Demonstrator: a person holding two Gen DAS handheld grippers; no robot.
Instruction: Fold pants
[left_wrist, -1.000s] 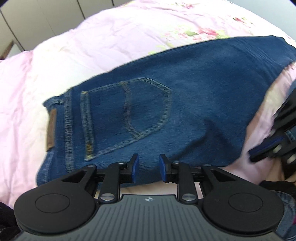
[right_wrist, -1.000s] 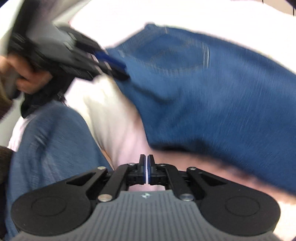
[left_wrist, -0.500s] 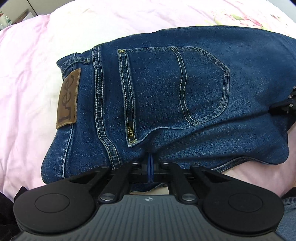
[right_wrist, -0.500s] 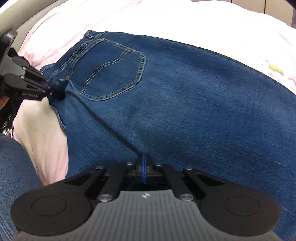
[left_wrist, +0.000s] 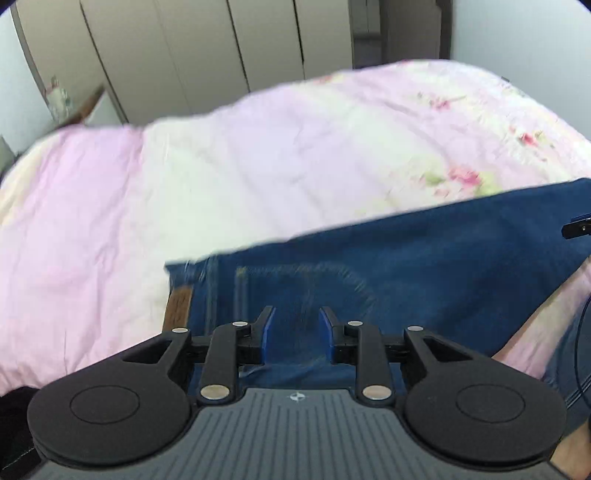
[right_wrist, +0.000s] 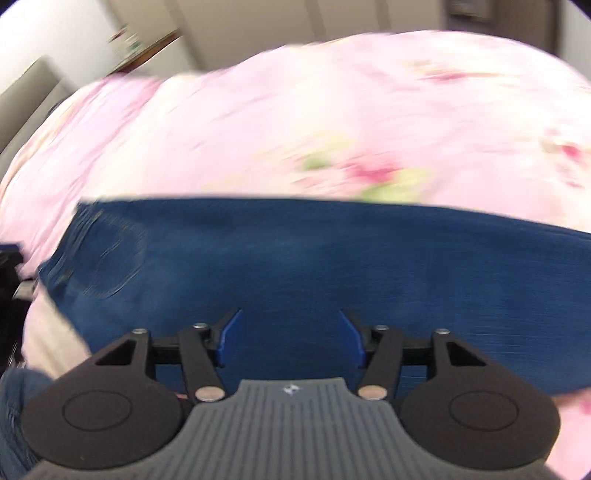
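The blue jeans (left_wrist: 424, 266) lie folded on the pink bed cover, back pocket up, with a brown leather patch (left_wrist: 179, 304) at the waistband on the left. My left gripper (left_wrist: 293, 328) is open and empty above the near edge by the pocket. In the right wrist view the jeans (right_wrist: 332, 266) stretch across as a long band, pocket at the left. My right gripper (right_wrist: 290, 332) is open wide and empty over their near edge. Its tip also shows in the left wrist view (left_wrist: 576, 227) at the far right.
A pink floral quilt (left_wrist: 258, 158) covers the bed beyond the jeans. Beige wardrobe doors (left_wrist: 207, 48) stand behind the bed. The person's denim-clad leg (right_wrist: 14, 413) is at the lower left of the right wrist view.
Both grippers were shut on the jeans' near edge half a second ago; both have opened, let go and lifted back, so the views now tilt up toward the wardrobe.
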